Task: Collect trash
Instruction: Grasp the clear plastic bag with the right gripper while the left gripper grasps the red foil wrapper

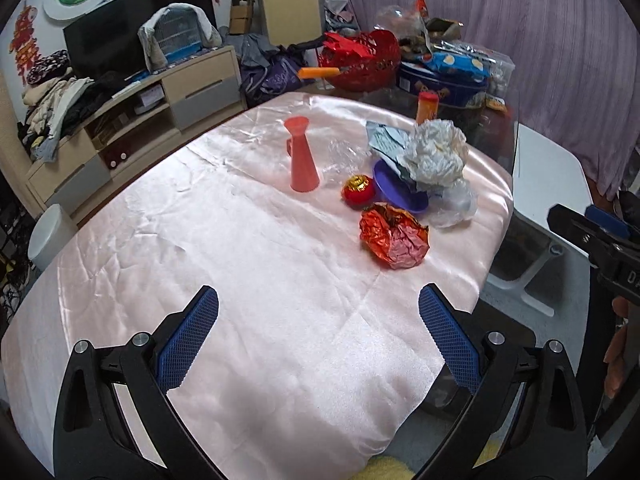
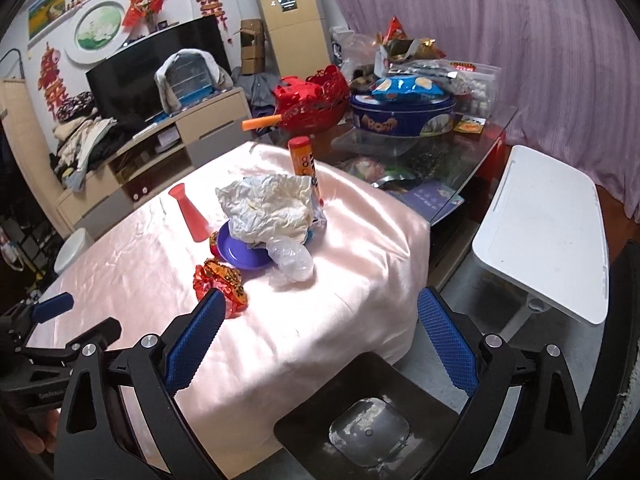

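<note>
On the pink satin tablecloth (image 1: 224, 240) lie a crumpled red foil wrapper (image 1: 394, 237), a crumpled white paper wad (image 1: 436, 154) on a purple plate (image 1: 394, 188), and a clear plastic bag (image 1: 456, 204). The same wrapper (image 2: 218, 282), paper wad (image 2: 272, 208), plate (image 2: 244, 256) and bag (image 2: 292, 260) show in the right wrist view. My left gripper (image 1: 318, 324) is open and empty over the near cloth. My right gripper (image 2: 318, 326) is open and empty above the table's near right corner, over a black bin (image 2: 368, 424) on the floor.
A coral vase (image 1: 302, 156), a small red lantern ornament (image 1: 358, 190) and an orange tube (image 2: 304, 160) stand near the trash. Behind is a cluttered glass table with a blue tin (image 2: 402, 114). A white side table (image 2: 548, 232) stands to the right.
</note>
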A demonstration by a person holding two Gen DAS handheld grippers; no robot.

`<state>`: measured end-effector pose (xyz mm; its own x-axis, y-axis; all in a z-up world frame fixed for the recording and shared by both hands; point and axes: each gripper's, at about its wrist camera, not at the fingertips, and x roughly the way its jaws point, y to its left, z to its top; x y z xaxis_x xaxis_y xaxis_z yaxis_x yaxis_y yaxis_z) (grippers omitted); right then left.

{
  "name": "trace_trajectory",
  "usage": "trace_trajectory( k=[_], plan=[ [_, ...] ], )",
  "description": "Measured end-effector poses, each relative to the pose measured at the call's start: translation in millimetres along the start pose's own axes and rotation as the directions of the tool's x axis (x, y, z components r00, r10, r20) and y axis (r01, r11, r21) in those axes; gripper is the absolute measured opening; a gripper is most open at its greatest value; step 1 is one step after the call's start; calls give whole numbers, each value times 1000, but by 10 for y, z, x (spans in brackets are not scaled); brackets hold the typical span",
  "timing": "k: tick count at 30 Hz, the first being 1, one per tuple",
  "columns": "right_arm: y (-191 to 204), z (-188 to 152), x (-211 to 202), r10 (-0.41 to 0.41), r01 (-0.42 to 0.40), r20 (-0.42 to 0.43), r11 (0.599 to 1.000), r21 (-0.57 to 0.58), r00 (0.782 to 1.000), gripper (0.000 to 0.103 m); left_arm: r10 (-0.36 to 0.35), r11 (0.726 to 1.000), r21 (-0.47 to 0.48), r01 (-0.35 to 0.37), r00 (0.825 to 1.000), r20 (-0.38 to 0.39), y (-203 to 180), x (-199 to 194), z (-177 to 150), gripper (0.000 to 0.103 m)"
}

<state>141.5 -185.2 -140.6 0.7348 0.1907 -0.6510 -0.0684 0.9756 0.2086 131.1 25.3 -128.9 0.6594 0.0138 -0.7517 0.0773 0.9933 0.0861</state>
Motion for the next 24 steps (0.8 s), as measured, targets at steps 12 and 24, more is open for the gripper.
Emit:
trace_trajectory(
  k=[12,24],
  plan=[
    [172,172,915,112,-120,-122,991,-65,986,64,-110,994,4,111,991,-74,-261,784,115,90],
    [-16,159,1037,163,-174,-162,983,-57,973,22,-190,982,6,191,977,-92,-412,1063,318,58]
  ],
)
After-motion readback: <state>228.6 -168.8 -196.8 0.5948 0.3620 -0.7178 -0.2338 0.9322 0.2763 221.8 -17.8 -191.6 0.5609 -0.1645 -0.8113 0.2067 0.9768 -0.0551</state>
